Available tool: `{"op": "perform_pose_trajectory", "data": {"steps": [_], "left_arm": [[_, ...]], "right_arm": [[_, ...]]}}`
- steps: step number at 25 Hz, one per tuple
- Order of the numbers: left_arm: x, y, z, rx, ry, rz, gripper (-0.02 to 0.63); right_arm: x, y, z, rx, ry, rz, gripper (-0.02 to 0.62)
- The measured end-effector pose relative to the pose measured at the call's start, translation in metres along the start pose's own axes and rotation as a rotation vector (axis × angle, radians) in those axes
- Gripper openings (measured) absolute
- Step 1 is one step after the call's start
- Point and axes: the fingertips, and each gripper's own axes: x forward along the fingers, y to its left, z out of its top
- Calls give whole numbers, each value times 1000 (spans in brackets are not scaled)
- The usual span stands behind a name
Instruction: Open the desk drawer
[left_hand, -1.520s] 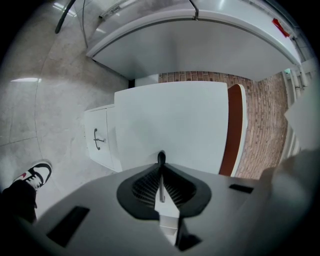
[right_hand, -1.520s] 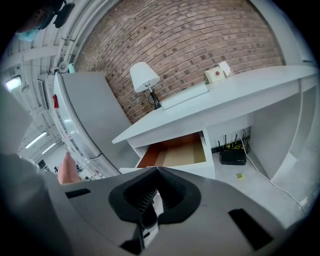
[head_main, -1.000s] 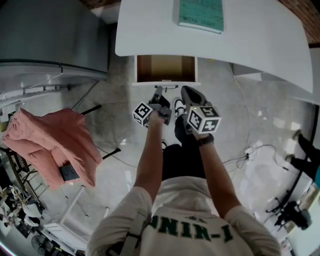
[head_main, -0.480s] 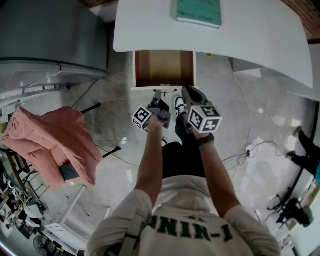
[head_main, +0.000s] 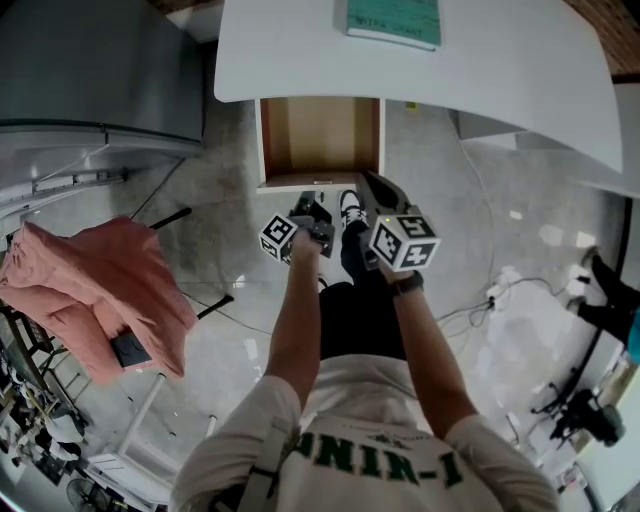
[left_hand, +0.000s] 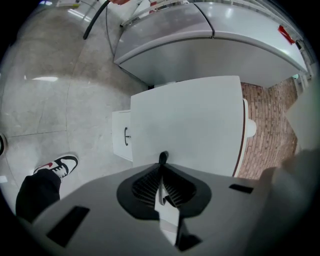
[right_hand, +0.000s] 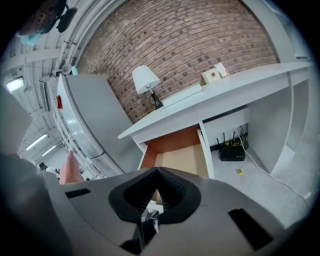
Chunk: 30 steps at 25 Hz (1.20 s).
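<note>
drawer (head_main: 320, 140) open under white desk (head_main: 520, 80) | left gripper (head_main: 314, 207), right gripper (head_main: 368, 185): both jaws closed together, near drawer front | shoe (head_main: 349, 205) between the 2 grippers | teal book (head_main: 394, 22) on desk; pink cloth (head_main: 95, 295) at left

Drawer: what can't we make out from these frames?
Back of the drawer: head view, the desk top overhangs it.
Drawer front edge: right gripper view, the right gripper, jaws together, covers it.
Book title: head view, cut off by the top edge, print too small.
Box on the desk top: right gripper view, too small to identify.
</note>
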Motion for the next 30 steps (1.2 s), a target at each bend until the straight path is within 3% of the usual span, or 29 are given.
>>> {"op": "perform_pose_trajectory", "data": {"steps": [8,14,18,22,27,30], "left_arm": [[11,35,3,15,11,56,14],[14,41,9,35,8,44,12],[14,49,10,114,30,140,12],[12,52,11,118,24,168,15],[3,61,11,119,27,203,167],[-15,67,14,121,15,246,204]], "right_arm": [[0,-14,-7,-10,10,-14,2],[-2,-16,-8,-9,-23,15,2],[-9,-7,0,26,-68,72,2],[-15,2,7,41,-81,105,2],[-15,7,4,38,-78,168,2],[-17,5,-4,51,-64,158,2]]}}
